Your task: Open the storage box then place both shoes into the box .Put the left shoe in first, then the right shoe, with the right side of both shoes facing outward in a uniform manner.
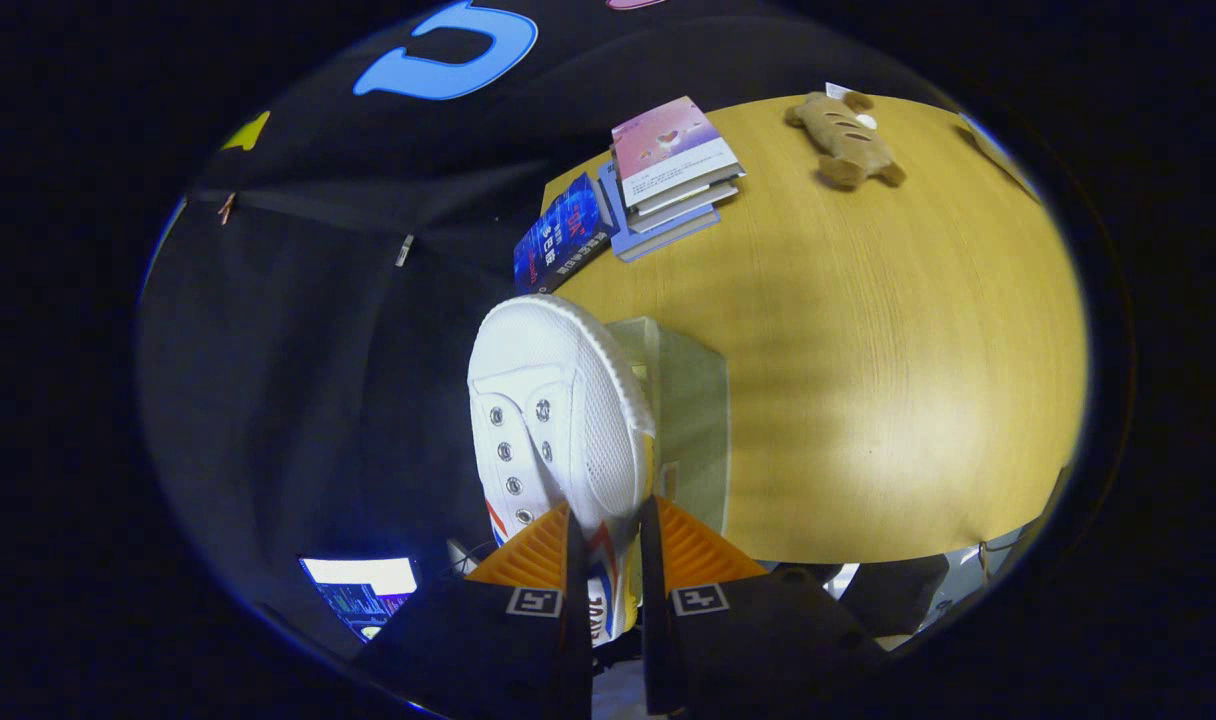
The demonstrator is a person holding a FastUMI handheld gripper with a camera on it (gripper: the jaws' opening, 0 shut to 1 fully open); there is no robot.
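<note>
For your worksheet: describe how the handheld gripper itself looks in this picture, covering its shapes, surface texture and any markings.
The gripper has two wedge-shaped fingers whose faces are ribbed with fine ridges and taper to points. Behind them sit two dark, blocky finger mounts, each bearing a small square black-and-white marker tag. I can make out no cables.

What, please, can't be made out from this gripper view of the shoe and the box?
- Shoe: heel and rear side hidden by the hand-held gripper, whose fingers are shut on it.
- Storage box: the shoe covers part of it; lid state and contents unclear.
- Second shoe: location cannot be told.
- Books: cover print too small.
</note>
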